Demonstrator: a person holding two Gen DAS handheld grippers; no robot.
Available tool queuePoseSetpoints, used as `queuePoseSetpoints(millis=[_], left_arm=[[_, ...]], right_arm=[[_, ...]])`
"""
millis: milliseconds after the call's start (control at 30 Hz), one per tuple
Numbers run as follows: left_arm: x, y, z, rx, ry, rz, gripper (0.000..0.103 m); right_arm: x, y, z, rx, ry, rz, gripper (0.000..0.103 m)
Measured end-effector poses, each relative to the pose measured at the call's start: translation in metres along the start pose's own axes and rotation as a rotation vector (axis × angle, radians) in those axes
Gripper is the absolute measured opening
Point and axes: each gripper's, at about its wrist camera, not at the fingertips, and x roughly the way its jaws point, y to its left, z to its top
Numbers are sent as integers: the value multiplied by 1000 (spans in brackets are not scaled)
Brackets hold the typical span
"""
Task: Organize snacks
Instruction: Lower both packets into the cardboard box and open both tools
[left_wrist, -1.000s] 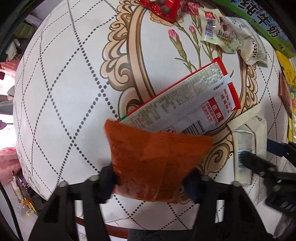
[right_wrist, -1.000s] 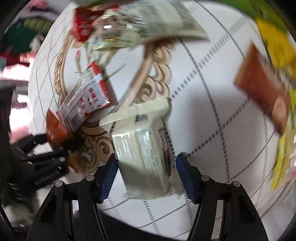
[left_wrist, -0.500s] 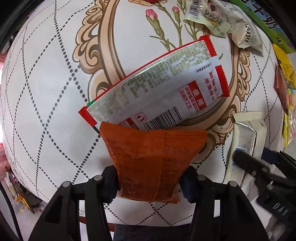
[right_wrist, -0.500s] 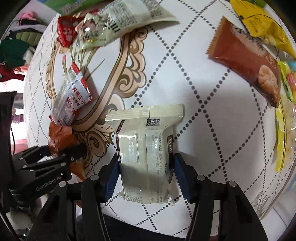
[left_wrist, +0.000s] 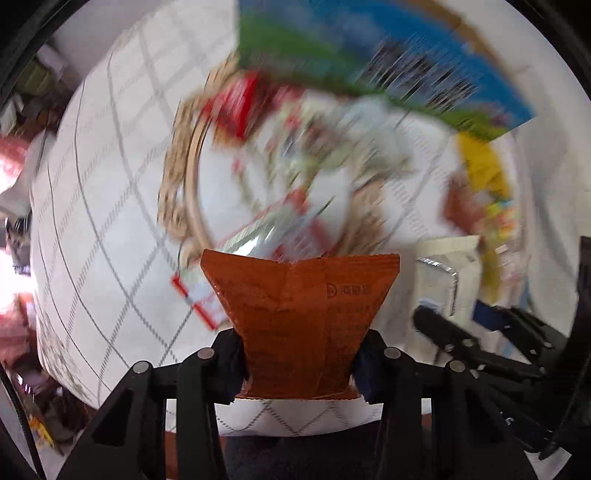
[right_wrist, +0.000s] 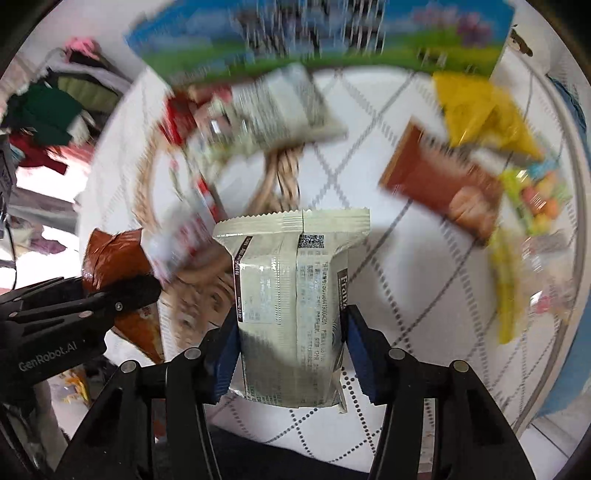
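My left gripper (left_wrist: 299, 363) is shut on an orange snack packet (left_wrist: 301, 317) and holds it above the table's near edge. My right gripper (right_wrist: 291, 354) is shut on a cream-white snack packet (right_wrist: 291, 306), also held above the table. The left gripper and its orange packet (right_wrist: 118, 258) show at the left of the right wrist view. The right gripper's black fingers (left_wrist: 443, 328) and the cream packet (left_wrist: 448, 273) show at the right of the left wrist view. A red-and-white sachet (left_wrist: 258, 251) lies just behind the orange packet.
The white patterned tablecloth (right_wrist: 373, 155) holds more snacks: a brown biscuit pack (right_wrist: 443, 184), yellow packs (right_wrist: 480, 110), a colourful candy pack (right_wrist: 535, 199) and pale packets (right_wrist: 280, 110). A blue-green carton (right_wrist: 332, 33) stands at the back. The background is motion-blurred.
Both grippers have lifted and tilted up with their packets, so the far carton has come into view. The red-and-white sachet stays on the table.
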Motion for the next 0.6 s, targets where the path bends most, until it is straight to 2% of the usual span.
queuePoseSetpoints(millis=[167, 267, 333, 400, 467, 600], left_arm=[[-61, -30, 55, 39, -106, -89, 43], [-90, -48, 107, 64, -161, -112, 43], [-100, -62, 142, 77, -185, -108, 43], [-105, -73, 176, 83, -199, -92, 44], [-104, -77, 215, 77, -197, -73, 44], [-78, -72, 278, 68, -162, -10, 44]], right_arm=[[-80, -17, 38, 13, -127, 67, 56], [-116, -31, 87, 28, -204, 89, 56], [-133, -38, 124, 19, -265, 64, 56], [-147, -50, 162, 14, -307, 26, 56], [-156, -66, 197, 20, -311, 2, 56], [-136, -92, 264, 35, -280, -58, 56]])
